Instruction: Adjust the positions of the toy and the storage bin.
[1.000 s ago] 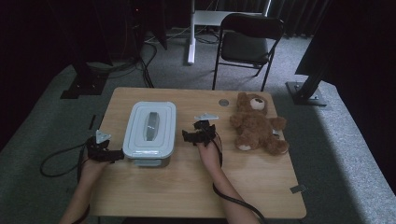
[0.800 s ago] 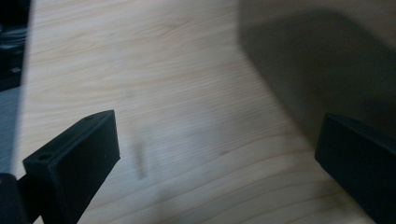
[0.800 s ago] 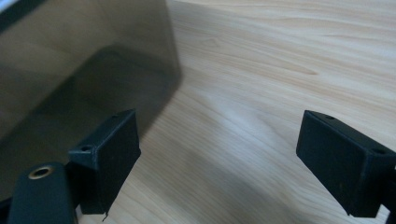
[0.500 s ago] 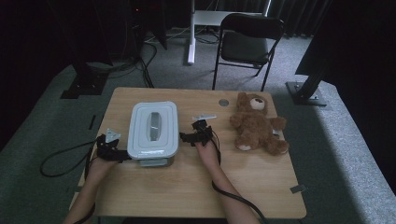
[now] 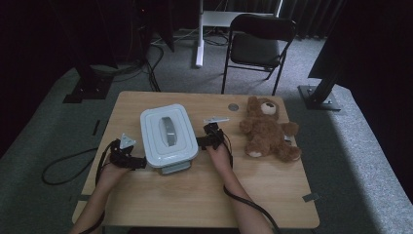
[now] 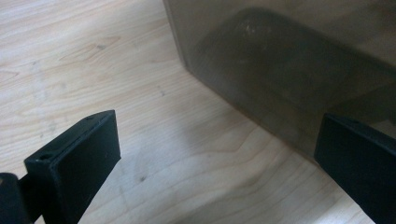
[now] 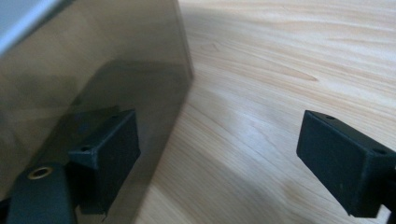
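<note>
A white lidded container [image 5: 168, 134] with a grey handle on its lid stands left of the table's middle. My left gripper [image 5: 140, 162] is open and low on the table, right at the container's near-left corner. In the left gripper view the open left gripper [image 6: 215, 158] faces the container's smoky wall [image 6: 289, 60], which comes close to the right jaw. My right gripper [image 5: 199, 142] is open at the container's right side. In the right gripper view, the right gripper [image 7: 224, 158] has its left jaw close against the container wall [image 7: 93, 70], which mirrors it.
A brown teddy bear [image 5: 267, 129] lies at the table's right. A small round disc [image 5: 233, 107] sits near the table's far edge [image 5: 195, 94]. A folding chair [image 5: 258, 44] stands beyond the table. Bare wood [image 5: 204, 195] lies in front of the container.
My left gripper has moved right from the table's left edge up to the container's near-left corner. The right gripper has stayed at the container's right side.
</note>
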Available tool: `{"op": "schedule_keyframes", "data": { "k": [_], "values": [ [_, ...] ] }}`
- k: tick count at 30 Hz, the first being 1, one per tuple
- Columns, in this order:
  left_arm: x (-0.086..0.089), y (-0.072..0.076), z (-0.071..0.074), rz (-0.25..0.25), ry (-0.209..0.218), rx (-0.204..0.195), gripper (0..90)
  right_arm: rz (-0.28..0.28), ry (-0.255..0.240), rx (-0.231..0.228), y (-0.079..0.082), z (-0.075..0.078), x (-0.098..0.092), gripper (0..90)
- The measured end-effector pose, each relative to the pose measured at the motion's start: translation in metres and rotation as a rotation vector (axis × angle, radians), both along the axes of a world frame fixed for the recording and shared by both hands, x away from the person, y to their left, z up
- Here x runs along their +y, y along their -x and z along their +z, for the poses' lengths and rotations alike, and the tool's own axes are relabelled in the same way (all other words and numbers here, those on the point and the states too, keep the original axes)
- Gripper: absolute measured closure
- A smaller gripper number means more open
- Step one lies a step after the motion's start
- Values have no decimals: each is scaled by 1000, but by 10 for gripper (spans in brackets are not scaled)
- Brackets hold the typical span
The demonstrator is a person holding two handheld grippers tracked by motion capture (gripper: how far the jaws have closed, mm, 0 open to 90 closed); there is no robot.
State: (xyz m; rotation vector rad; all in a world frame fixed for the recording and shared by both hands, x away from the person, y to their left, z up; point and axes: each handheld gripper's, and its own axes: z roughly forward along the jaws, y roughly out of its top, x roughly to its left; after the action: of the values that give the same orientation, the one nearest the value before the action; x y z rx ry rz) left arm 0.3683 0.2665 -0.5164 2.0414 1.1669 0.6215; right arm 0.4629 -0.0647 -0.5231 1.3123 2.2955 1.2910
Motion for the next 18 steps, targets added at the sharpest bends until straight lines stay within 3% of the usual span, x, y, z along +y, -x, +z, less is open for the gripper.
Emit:
{"op": "schedule_keyframes", "data": {
  "k": [9, 12, 16, 18],
  "values": [
    [5, -13, 4, 51, 4, 0, 10, 8, 17, 11, -7, -4, 2, 123],
    [6, -17, 6, 71, 23, -5, 10, 3, 22, 15, -11, -3, 3, 123],
    [6, -20, 7, 77, 32, 15, 10, 3, 2, 16, -15, 1, 6, 138],
    [6, -19, 7, 74, 35, 11, 10, 5, 18, 23, -16, 2, 7, 140]
  ]
}}
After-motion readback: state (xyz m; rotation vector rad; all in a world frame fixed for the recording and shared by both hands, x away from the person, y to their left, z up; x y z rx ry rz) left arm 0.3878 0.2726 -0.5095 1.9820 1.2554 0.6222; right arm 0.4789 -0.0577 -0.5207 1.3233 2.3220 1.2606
